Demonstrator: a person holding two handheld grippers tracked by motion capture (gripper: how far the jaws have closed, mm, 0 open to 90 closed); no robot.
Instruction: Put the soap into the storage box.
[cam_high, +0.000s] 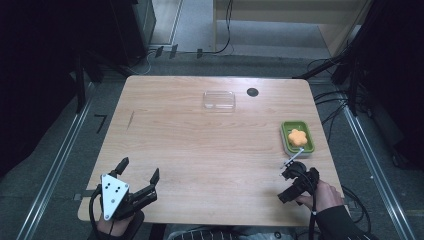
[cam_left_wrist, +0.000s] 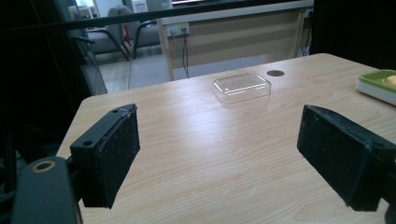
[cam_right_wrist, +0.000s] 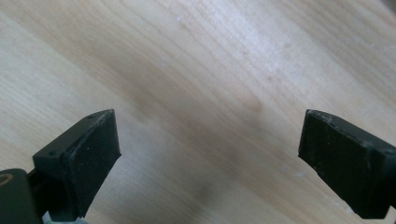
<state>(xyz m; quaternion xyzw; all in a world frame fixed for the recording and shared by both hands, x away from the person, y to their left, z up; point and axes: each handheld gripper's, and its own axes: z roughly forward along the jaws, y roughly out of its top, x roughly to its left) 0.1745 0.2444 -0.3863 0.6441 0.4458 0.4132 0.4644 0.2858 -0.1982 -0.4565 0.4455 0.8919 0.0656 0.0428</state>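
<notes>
Two grippers are sitting low at the near edge: left gripper (cam_high: 139, 170) gaping wide, right gripper (cam_right_wrist: 208, 158) spread open over bare table (cam_high: 200, 150). One clear lid (cam_high: 219, 99) is lying far centre; one green dish (cam_high: 297, 136) is holding one orange flower-shaped piece (cam_high: 298, 137) at the right.

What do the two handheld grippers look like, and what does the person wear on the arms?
Both grippers are black, with flat textured pads. The left gripper carries a grey three-cornered plate with small holes; the right gripper trails a black cable and bears a small white part. The right sleeve is dark.
</notes>
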